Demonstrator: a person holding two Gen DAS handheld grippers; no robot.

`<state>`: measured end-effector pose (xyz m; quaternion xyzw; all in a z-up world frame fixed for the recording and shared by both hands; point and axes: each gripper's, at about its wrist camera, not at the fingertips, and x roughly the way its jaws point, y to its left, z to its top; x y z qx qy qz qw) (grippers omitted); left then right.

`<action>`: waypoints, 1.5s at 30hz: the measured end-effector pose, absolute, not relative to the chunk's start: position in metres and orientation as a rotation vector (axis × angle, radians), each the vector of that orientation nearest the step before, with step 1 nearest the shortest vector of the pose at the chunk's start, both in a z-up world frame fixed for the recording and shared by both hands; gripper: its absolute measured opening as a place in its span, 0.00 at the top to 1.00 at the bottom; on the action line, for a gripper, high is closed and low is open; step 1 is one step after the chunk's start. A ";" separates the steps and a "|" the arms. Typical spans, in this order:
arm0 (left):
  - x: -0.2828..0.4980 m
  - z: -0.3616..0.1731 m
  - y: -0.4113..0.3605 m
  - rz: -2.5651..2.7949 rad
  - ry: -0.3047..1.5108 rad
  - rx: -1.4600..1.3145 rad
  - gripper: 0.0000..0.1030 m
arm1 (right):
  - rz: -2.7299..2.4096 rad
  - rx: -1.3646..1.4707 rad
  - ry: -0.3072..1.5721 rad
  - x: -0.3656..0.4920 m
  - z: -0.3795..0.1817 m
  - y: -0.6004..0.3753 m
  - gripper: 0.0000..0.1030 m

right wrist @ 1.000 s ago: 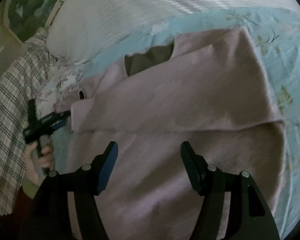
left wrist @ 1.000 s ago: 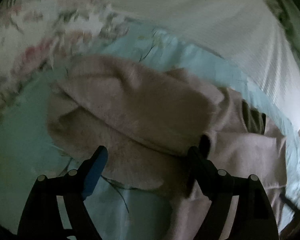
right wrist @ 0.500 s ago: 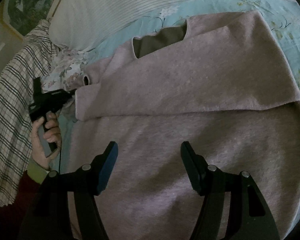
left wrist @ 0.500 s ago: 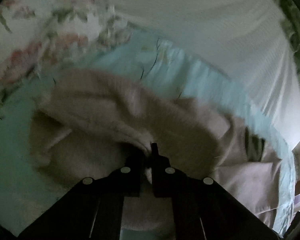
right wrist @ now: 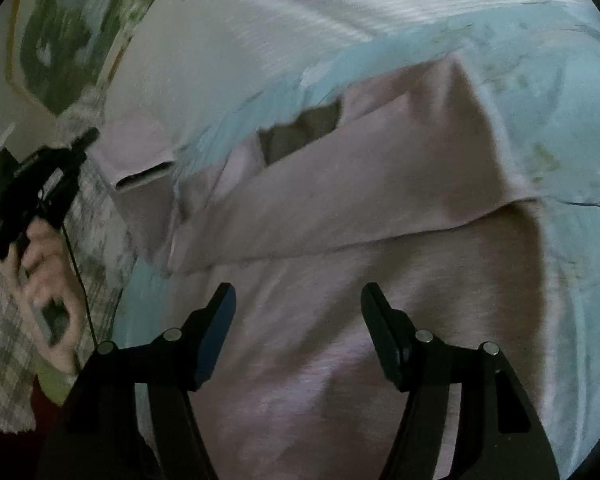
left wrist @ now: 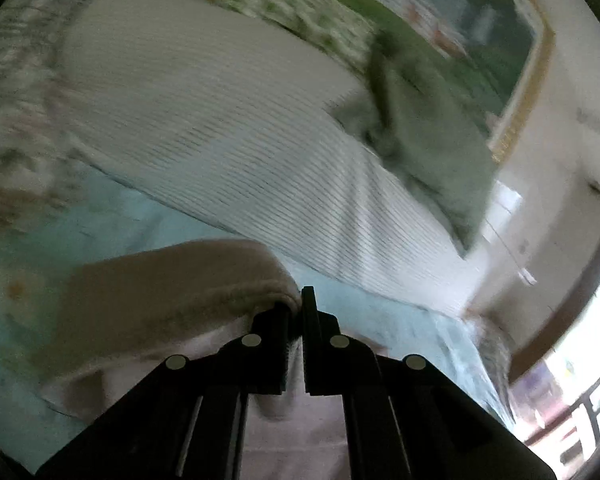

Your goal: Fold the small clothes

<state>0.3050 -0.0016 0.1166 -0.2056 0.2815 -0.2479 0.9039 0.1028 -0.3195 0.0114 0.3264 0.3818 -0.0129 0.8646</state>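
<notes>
A pale pink fleece sweater (right wrist: 380, 208) lies on a light blue floral bed sheet (right wrist: 560, 128), with one sleeve folded across its body and the dark neck opening (right wrist: 300, 132) at the far side. My left gripper (left wrist: 296, 304) is shut on the other sleeve (left wrist: 172, 280) and holds it lifted off the bed. From the right wrist view the left gripper (right wrist: 40, 172) holds that sleeve (right wrist: 140, 160) up at the left. My right gripper (right wrist: 296, 300) is open and empty, just above the sweater's lower body.
A white ribbed pillow (left wrist: 240, 140) lies at the head of the bed, with a green cushion (left wrist: 432, 148) and a framed picture (left wrist: 460, 12) behind it. A plaid cloth (right wrist: 8, 340) lies at the left edge. A window (left wrist: 580, 380) is at the right.
My left gripper closed on the sleeve cuff and has lifted it up off the bed, tilting upward. My right gripper stayed open above the sweater, shifting only slightly.
</notes>
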 end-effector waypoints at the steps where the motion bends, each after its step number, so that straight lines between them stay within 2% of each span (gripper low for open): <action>1: 0.304 0.109 -0.023 -0.535 0.604 -0.408 0.97 | -0.051 0.696 0.784 0.097 0.013 -0.326 0.36; 7: 0.307 0.040 -0.122 -0.614 0.764 -0.345 0.97 | -0.182 0.758 0.728 0.061 0.017 -0.366 0.36; 12: 0.309 -0.021 -0.168 -0.612 0.886 -0.273 0.96 | -0.216 0.811 0.725 0.052 0.014 -0.385 0.36; 14: 0.307 -0.038 -0.173 -0.624 0.935 -0.252 0.91 | -0.205 0.816 0.730 0.056 0.012 -0.383 0.36; 15: 0.306 -0.042 -0.169 -0.625 0.949 -0.249 0.81 | -0.197 0.810 0.737 0.059 0.010 -0.378 0.36; 16: 0.303 -0.049 -0.166 -0.630 0.977 -0.246 0.67 | -0.184 0.806 0.746 0.064 0.009 -0.374 0.36; 17: 0.293 -0.055 -0.159 -0.636 0.989 -0.246 0.58 | -0.167 0.803 0.755 0.070 0.008 -0.370 0.36; 18: 0.287 -0.057 -0.150 -0.632 0.994 -0.245 0.44 | -0.156 0.801 0.761 0.074 0.007 -0.367 0.36; 19: 0.279 -0.057 -0.138 -0.625 0.986 -0.241 0.39 | -0.132 0.802 0.770 0.081 0.005 -0.361 0.36; 26: 0.242 -0.048 -0.029 -0.352 0.905 -0.166 0.38 | -0.067 0.667 0.834 0.133 0.001 -0.324 0.34; 29: 0.249 -0.049 0.033 -0.126 0.869 -0.183 0.37 | -0.086 0.539 0.864 0.168 -0.001 -0.308 0.32; 33: 0.273 -0.061 0.072 0.006 0.896 -0.209 0.37 | -0.125 0.410 0.903 0.207 -0.015 -0.300 0.32; 34: 0.281 -0.066 0.079 0.024 0.907 -0.216 0.37 | -0.143 0.380 0.918 0.214 -0.019 -0.299 0.34; 35: 0.284 -0.068 0.081 0.023 0.914 -0.224 0.37 | -0.161 0.365 0.926 0.221 -0.023 -0.301 0.59; 36: 0.290 -0.072 0.080 0.010 0.925 -0.233 0.35 | -0.159 0.375 0.928 0.225 -0.024 -0.304 0.93; 39: 0.302 -0.077 0.071 0.017 0.938 -0.187 0.33 | -0.171 0.391 0.848 0.221 0.000 -0.317 0.94; 43: 0.303 -0.073 0.062 0.037 0.918 -0.121 0.34 | -0.277 0.318 0.654 0.186 0.061 -0.339 0.94; 45: 0.300 -0.076 0.064 0.040 0.916 -0.128 0.34 | -0.342 0.287 0.647 0.173 0.069 -0.355 0.94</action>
